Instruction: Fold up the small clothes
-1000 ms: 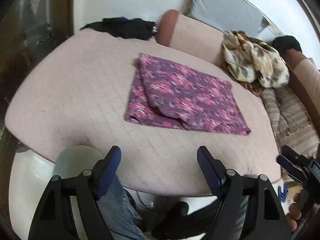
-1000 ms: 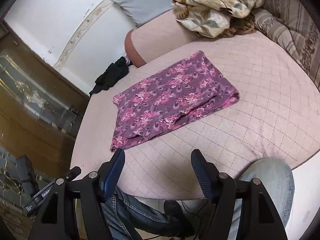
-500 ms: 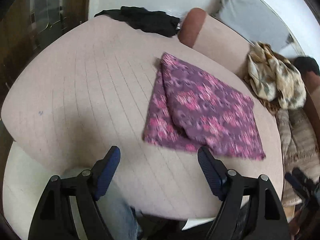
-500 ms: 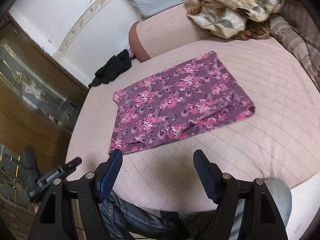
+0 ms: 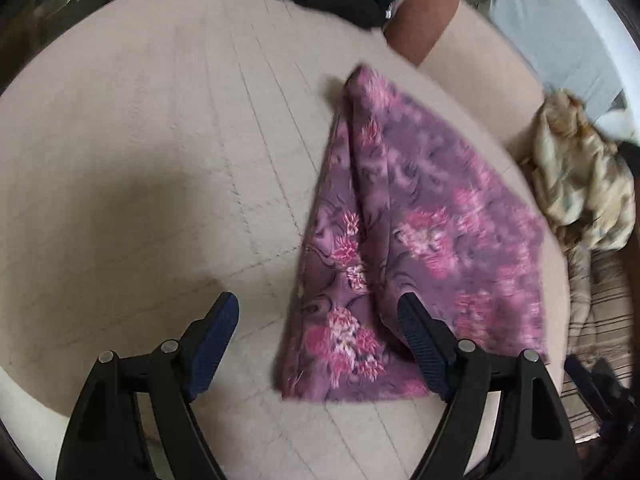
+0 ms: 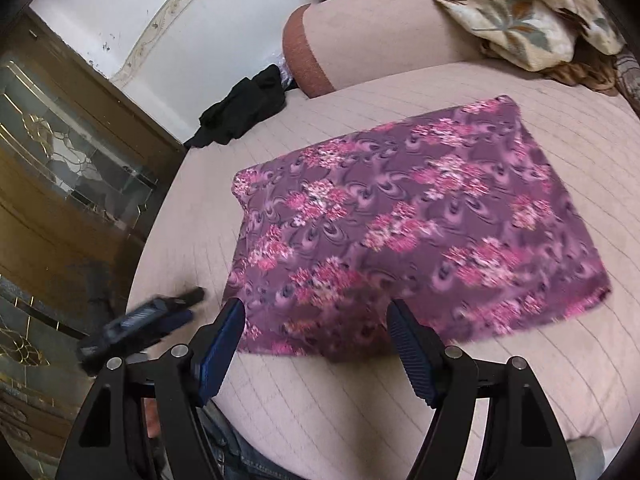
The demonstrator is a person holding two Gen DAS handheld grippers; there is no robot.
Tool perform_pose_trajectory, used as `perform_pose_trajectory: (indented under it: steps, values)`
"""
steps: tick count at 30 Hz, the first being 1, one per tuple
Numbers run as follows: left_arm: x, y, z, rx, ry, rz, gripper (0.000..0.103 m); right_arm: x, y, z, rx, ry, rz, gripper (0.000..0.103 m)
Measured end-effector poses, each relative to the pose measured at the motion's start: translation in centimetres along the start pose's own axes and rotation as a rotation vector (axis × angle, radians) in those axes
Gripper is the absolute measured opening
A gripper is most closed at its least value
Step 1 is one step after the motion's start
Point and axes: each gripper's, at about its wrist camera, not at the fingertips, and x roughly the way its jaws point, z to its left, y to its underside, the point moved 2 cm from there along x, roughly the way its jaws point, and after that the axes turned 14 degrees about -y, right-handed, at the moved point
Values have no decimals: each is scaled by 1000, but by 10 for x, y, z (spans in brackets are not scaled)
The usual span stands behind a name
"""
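A purple cloth with pink flowers [image 5: 420, 232] lies partly folded and flat on the pale pink quilted bed [image 5: 140, 160]. It also shows in the right wrist view [image 6: 400, 232]. My left gripper [image 5: 318, 320] is open and empty, hovering over the cloth's near left corner. My right gripper [image 6: 316, 324] is open and empty, hovering over the cloth's near edge. The left gripper also shows at the left of the right wrist view [image 6: 140, 328], blurred.
A black garment [image 6: 244, 112] lies at the far corner of the bed. A pink bolster [image 6: 380, 36] and a crumpled floral blanket [image 6: 520, 12] lie at the back. A wooden glass-front cabinet [image 6: 60, 200] stands left of the bed.
Both grippers have moved forward and down toward the cloth, from off the bed's near edge to just over its near edge. Both stay open.
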Motion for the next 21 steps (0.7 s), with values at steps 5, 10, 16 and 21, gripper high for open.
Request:
perform_pose_trajectory:
  steps: [5, 10, 16, 21]
  values:
    - [10, 21, -26, 69, 79, 2, 81, 4, 18, -18, 136, 29, 15, 78]
    - [10, 18, -27, -10, 129, 49, 86, -23, 33, -15, 216, -16, 3, 78]
    - [20, 7, -19, -149, 217, 145, 92, -45, 36, -37, 369, -99, -14, 78]
    - [15, 13, -19, -118, 197, 183, 92, -67, 38, -35, 305, -37, -32, 78]
